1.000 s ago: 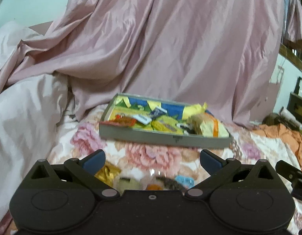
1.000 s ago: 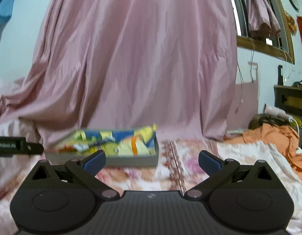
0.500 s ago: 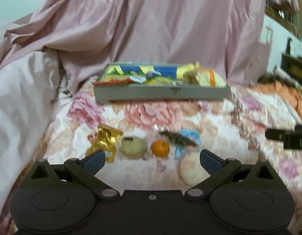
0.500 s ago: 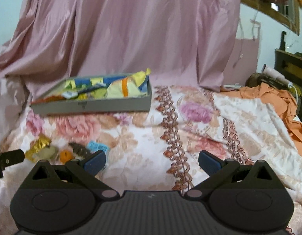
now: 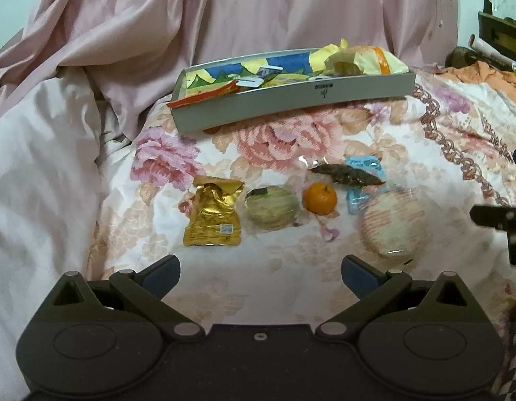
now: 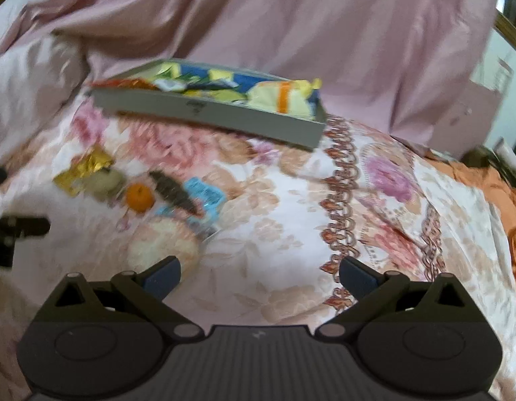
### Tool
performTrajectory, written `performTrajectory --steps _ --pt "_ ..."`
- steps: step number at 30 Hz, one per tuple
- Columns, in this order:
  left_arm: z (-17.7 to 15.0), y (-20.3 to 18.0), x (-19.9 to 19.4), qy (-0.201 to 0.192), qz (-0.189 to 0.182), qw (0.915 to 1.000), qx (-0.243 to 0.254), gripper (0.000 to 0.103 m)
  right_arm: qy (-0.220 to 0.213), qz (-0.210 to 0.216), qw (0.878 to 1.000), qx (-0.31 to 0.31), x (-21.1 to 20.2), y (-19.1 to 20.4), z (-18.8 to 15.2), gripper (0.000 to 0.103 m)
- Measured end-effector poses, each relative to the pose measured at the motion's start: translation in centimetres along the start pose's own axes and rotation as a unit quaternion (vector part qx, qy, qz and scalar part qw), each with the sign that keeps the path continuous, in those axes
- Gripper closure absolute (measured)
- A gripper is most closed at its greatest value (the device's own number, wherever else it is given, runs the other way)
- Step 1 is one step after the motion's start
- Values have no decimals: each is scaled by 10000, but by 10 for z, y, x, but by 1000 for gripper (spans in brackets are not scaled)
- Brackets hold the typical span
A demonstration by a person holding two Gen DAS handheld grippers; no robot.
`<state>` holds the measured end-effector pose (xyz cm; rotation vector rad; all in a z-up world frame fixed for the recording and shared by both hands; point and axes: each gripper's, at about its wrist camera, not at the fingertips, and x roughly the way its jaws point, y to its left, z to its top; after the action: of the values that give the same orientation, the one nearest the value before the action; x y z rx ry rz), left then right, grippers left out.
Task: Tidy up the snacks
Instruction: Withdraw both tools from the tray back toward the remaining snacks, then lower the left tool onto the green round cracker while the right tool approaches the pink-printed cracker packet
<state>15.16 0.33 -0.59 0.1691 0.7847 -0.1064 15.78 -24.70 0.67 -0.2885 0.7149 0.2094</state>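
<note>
Both cameras have tipped further down since half a second ago, so the loose snacks sit higher and larger in each view, and the right view is now blurred. The left gripper [image 5: 260, 275] hangs over the floral bedspread [image 5: 281, 140] with its jaws spread wide and nothing between them; the right gripper [image 6: 259, 275] is likewise spread and empty. In the middle of the left view lie a gold packet [image 5: 213, 216], a round green-wrapped cake [image 5: 272, 206], a small orange [image 5: 319, 197], a dark wrapped strip [image 5: 346, 173] over a blue packet [image 5: 365, 180], and a pale round cracker pack [image 5: 391, 224]. Above them, the grey tray [image 5: 291, 103] holds mixed wrappers. Pink draped cloth [image 5: 291, 13] fills the top.
</note>
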Motion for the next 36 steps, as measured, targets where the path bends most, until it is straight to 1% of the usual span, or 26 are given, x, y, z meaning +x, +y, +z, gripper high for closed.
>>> performTrajectory --steps 4,7,11,16,21,24,27,33,36 --pt "-2 2 8 58 -125 9999 -26 1 69 104 9990 -433 3 21 0 0" --pt "-2 2 16 136 -186 9997 -16 1 68 219 9978 -623 4 34 -1 0" --pt "1 7 26 202 -245 9995 -91 1 104 416 9970 -637 9 44 -1 0" --pt "6 18 40 271 -392 9986 -233 1 -13 595 9971 -474 18 48 -1 0" --pt "14 27 56 307 -664 9967 -361 1 -120 744 9957 -532 31 61 0 0" --pt "21 27 66 202 -745 9968 -213 1 -186 848 9934 -745 39 74 1 0" --pt "26 26 75 43 -811 9967 -14 1 -201 806 9927 -877 47 84 1 0" --pt "35 24 96 -256 -999 9942 314 1 1 656 9968 -447 66 82 4 0" --pt "37 25 106 -322 -1031 9927 545 1 35 541 9977 -406 75 83 4 0"
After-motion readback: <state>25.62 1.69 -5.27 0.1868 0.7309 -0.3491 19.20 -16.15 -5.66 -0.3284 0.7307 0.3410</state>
